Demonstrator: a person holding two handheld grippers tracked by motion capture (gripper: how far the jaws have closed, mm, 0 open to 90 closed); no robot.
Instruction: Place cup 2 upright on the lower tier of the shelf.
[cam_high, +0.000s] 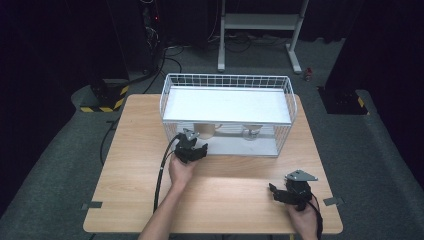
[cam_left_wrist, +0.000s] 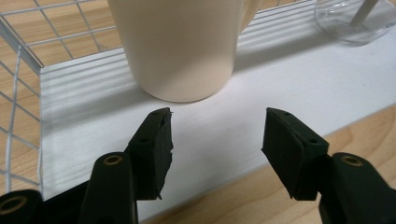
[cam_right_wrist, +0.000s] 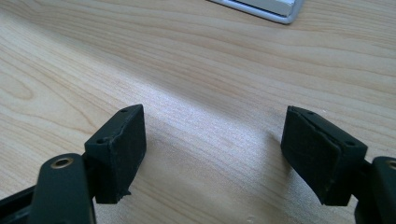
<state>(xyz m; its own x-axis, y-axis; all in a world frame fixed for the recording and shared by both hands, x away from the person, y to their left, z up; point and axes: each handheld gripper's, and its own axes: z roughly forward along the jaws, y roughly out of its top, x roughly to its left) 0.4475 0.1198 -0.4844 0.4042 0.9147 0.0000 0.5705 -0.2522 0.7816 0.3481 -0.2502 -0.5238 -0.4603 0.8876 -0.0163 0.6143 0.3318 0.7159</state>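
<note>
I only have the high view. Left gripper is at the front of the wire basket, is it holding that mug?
Observer: No. In the left gripper view the left gripper stands open, its pads apart, and the cream mug stands just beyond them, untouched.
Operator: What is the mug standing on?
Observer: On the white board that floors the wire basket, upright, near the basket's corner.
Operator: And the thing beside it?
Observer: A clear glass piece on the same board, set apart from the mug; what it is I cannot tell.
Operator: Right gripper?
Observer: The right gripper is open over bare wooden table, nothing between its pads.
</note>
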